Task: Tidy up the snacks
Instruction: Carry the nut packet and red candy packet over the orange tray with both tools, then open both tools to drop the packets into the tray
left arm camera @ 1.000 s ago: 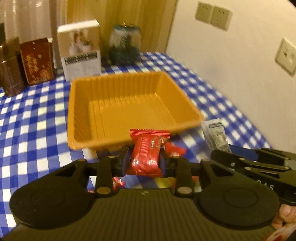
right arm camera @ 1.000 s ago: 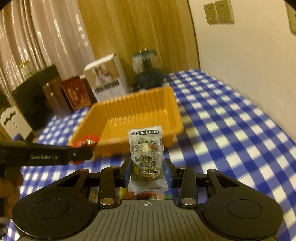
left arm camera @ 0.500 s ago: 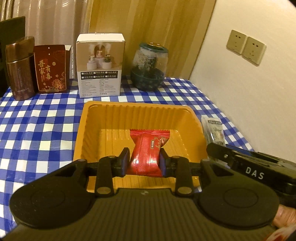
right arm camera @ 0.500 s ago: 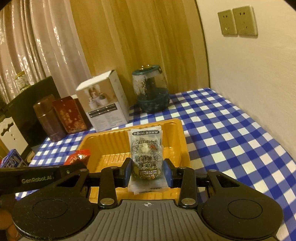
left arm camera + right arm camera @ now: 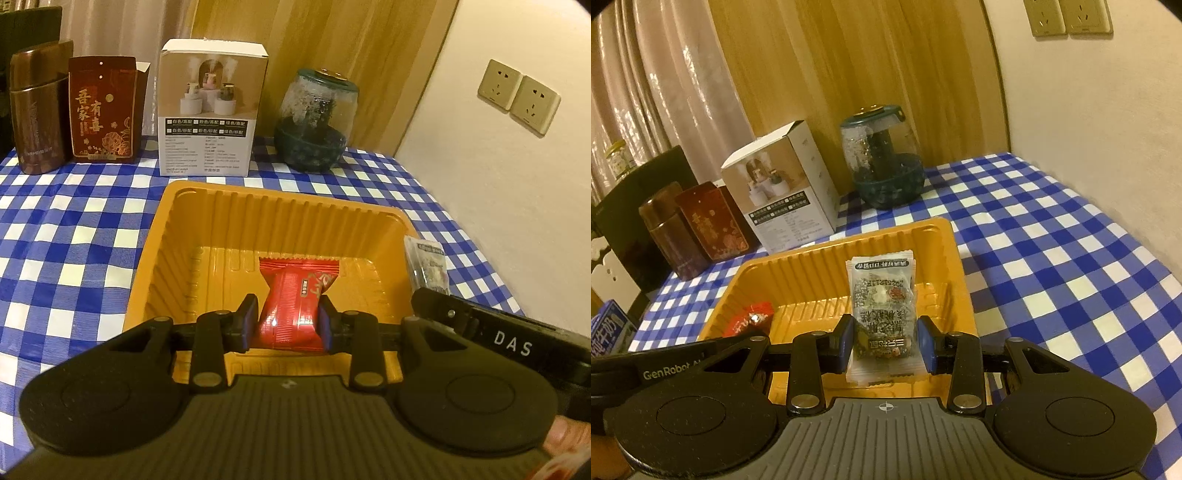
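Observation:
My left gripper (image 5: 287,323) is shut on a red snack packet (image 5: 295,306) and holds it over the near part of the orange tray (image 5: 280,206). My right gripper (image 5: 885,343) is shut on a clear grey-printed snack packet (image 5: 882,306) and holds it over the same tray (image 5: 934,229), right of the left gripper. The grey packet shows at the right of the left wrist view (image 5: 428,266). The red packet shows at the left of the right wrist view (image 5: 751,317). The tray floor looks bare.
On the blue checked tablecloth (image 5: 74,236) behind the tray stand a brown canister (image 5: 35,114), a dark red box (image 5: 103,110), a white carton (image 5: 210,110) and a glass jar (image 5: 314,122). A wall with sockets (image 5: 517,96) borders the right. A blue box (image 5: 609,328) sits far left.
Both grippers have risen and moved forward with their packets, from in front of the tray's near wall to above its inside.

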Action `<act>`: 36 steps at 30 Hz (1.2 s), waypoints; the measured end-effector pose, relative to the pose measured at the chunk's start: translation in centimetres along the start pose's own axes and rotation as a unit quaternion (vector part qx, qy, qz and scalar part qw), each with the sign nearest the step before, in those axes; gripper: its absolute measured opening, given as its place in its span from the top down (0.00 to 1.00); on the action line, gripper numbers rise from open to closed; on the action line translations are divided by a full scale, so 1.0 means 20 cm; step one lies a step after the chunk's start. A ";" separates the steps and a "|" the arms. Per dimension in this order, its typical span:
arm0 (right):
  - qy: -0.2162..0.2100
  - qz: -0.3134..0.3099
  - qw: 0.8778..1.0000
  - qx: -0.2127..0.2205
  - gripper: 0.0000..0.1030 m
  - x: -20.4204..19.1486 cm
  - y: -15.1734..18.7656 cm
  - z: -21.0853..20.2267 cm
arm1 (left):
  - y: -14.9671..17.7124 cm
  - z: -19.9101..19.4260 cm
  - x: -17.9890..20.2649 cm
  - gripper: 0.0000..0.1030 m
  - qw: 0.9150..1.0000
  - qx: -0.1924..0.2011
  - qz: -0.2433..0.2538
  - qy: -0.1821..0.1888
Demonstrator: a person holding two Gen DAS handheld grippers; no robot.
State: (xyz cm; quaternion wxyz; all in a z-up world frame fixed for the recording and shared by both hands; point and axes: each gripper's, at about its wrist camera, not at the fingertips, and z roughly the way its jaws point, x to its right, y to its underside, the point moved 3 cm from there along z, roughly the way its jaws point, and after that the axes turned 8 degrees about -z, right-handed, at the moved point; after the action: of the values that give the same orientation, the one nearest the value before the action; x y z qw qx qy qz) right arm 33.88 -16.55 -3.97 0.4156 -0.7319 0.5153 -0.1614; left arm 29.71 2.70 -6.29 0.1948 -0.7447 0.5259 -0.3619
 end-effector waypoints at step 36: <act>0.021 0.029 0.997 0.061 0.34 0.07 0.10 -0.42 | 0.14 -0.49 -0.08 0.47 1.000 0.026 0.010 -0.008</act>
State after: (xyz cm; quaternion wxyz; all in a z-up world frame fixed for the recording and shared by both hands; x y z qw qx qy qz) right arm 27.58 -21.69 -0.67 0.4531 -0.6862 0.5344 -0.1956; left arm 20.29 3.92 -2.23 0.2217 -0.7368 0.5222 -0.3678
